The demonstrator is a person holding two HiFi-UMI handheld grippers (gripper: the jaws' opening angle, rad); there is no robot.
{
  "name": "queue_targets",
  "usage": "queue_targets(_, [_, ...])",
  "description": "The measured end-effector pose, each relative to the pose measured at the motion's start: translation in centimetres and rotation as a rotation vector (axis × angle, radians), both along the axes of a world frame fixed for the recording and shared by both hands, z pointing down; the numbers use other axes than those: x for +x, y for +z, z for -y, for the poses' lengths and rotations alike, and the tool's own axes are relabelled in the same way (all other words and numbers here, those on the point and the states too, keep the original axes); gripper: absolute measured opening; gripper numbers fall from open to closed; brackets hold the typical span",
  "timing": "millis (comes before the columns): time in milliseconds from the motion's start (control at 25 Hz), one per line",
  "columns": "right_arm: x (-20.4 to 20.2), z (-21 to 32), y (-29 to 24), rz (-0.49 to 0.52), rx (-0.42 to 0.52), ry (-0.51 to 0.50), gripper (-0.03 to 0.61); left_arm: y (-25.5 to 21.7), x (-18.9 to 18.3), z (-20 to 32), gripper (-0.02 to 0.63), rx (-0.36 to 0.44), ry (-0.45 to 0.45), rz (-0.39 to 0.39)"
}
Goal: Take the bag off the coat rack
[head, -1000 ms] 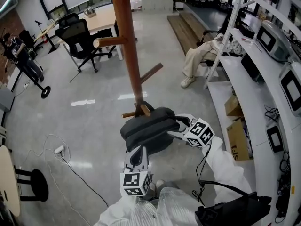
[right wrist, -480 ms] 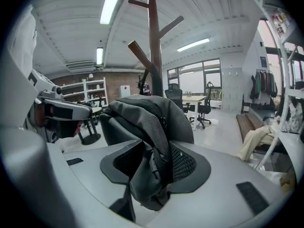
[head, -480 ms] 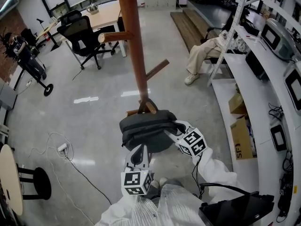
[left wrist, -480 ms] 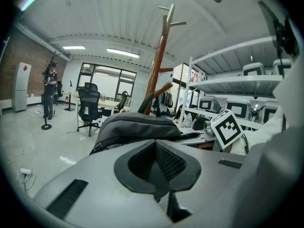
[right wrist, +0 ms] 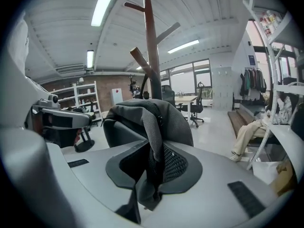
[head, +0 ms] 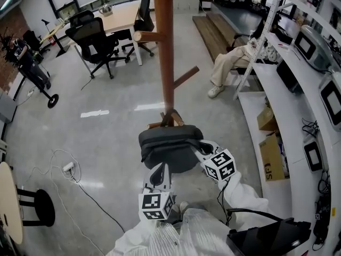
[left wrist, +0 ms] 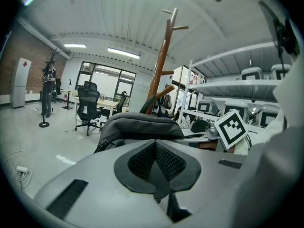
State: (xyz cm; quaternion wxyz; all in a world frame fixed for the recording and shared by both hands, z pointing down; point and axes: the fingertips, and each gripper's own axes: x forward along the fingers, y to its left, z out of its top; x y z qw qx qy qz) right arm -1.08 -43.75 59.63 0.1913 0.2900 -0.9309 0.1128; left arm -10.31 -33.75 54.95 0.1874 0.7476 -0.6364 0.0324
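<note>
A dark grey bag (head: 170, 145) hangs by its top loop from a low peg (head: 171, 119) of the brown wooden coat rack (head: 165, 52). My right gripper (head: 200, 146) is at the bag's right side. In the right gripper view its jaws are closing, and a strap (right wrist: 152, 137) of the bag (right wrist: 137, 120) is pinched between the pads of the right gripper (right wrist: 154, 167). My left gripper (head: 159, 170) sits just below the bag. In the left gripper view the left gripper (left wrist: 155, 163) is shut with nothing in it, and the bag (left wrist: 137, 126) is ahead.
White shelves (head: 298, 95) with appliances and cardboard boxes (head: 270, 156) run along the right. A person sits by them (head: 232, 63). Office chairs (head: 96, 39) and a desk (head: 114, 17) stand at the back left. A cable (head: 64, 169) lies on the floor.
The right gripper's jaws have closed in on the bag's strap and its marker cube has dropped a little lower. The bag still hangs on the peg. The left gripper has hardly moved.
</note>
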Motion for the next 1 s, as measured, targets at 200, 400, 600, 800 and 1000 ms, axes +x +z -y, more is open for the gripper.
queue_targets(200, [0.3,-0.5,-3.1,0.009,0.095,0.06,0.066,-0.3,0.2,0.0,0.003,0.022,0.018,-0.017])
queue_targets(400, [1.1,-0.9,-5.4,-0.007,0.141,0.107,0.064,-1.1,0.7,0.4,0.002,0.053,0.049,-0.032])
queue_targets(600, [2.0,-1.5,-8.1,-0.008,0.185,0.142,0.064,-1.8,1.3,0.3,0.003,0.076,0.078,-0.05])
queue_targets(800, [2.6,-2.6,-10.8,0.014,0.239,0.16,0.064,-2.1,2.1,-0.6,0.003,0.089,0.102,-0.06])
queue_targets(1000, [2.9,-3.9,-12.7,0.044,0.282,0.197,0.064,-2.4,2.3,-1.8,0.003,0.105,0.118,-0.059])
